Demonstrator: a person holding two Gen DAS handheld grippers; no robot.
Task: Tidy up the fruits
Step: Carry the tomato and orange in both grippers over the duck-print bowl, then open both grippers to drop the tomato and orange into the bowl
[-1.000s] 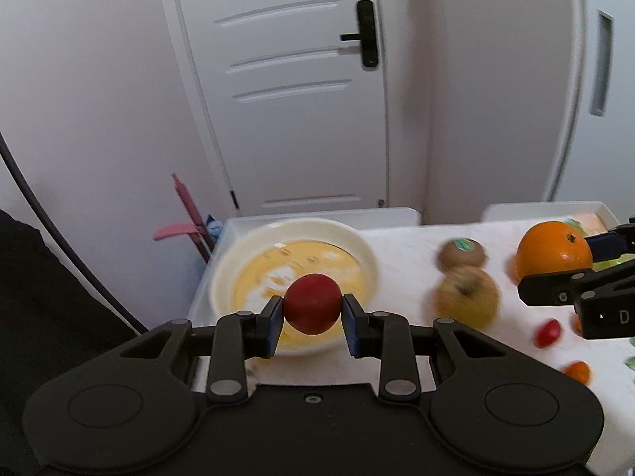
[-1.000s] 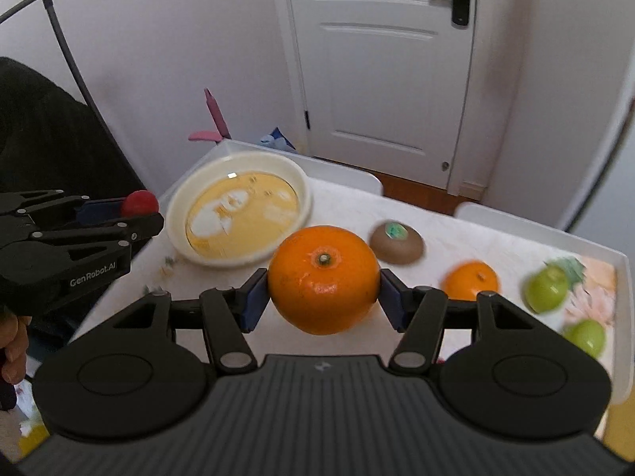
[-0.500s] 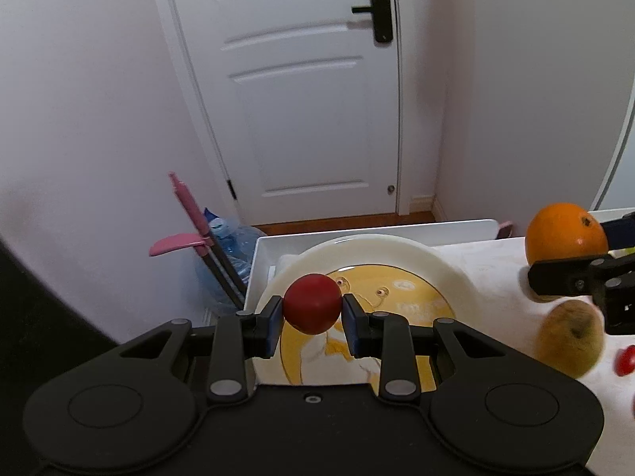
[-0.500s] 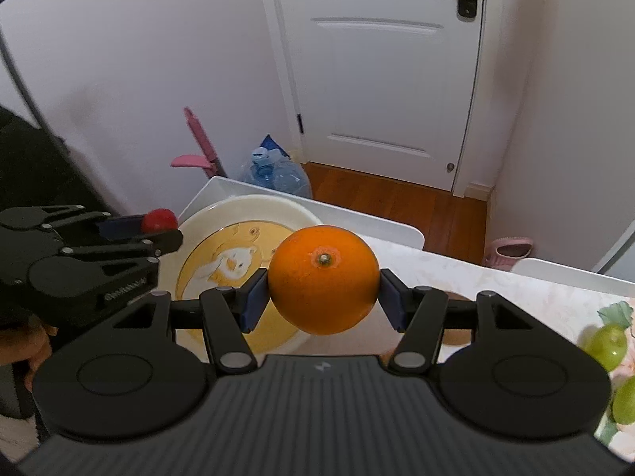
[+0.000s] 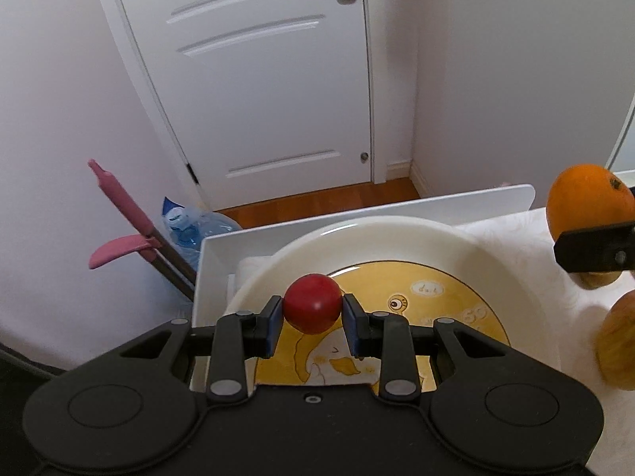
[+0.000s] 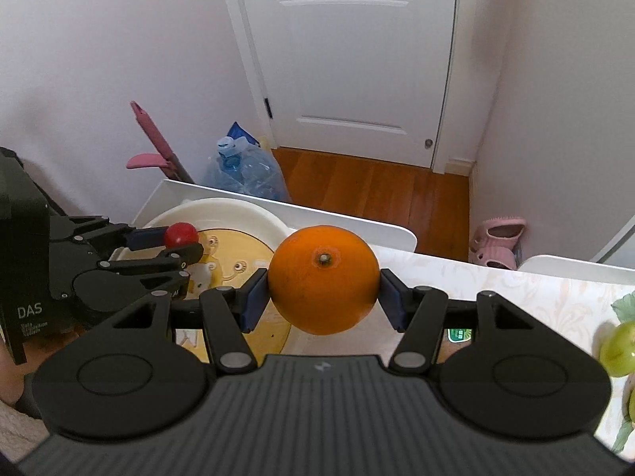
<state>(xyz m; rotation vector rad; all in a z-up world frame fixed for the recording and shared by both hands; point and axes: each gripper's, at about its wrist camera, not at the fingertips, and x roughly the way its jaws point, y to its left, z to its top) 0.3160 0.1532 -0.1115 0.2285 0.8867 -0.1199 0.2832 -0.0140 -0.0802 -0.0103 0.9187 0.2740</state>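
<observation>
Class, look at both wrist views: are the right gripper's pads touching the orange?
Touching. The right wrist view shows the right gripper with both blue pads pressed against opposite sides of the orange, held clear of the table.

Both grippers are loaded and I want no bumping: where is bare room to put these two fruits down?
The plate holds nothing: its yellow centre and cream rim are bare. It is crowded along its right side, by the brownish fruit, and farther right by the green fruit.

Left gripper [image 5: 313, 315] pitched down, pads clamped on a tomato [image 5: 313, 302]. Right gripper [image 6: 323, 295] pitched down, to its right, pads clamped on an orange [image 6: 323, 279].
</observation>
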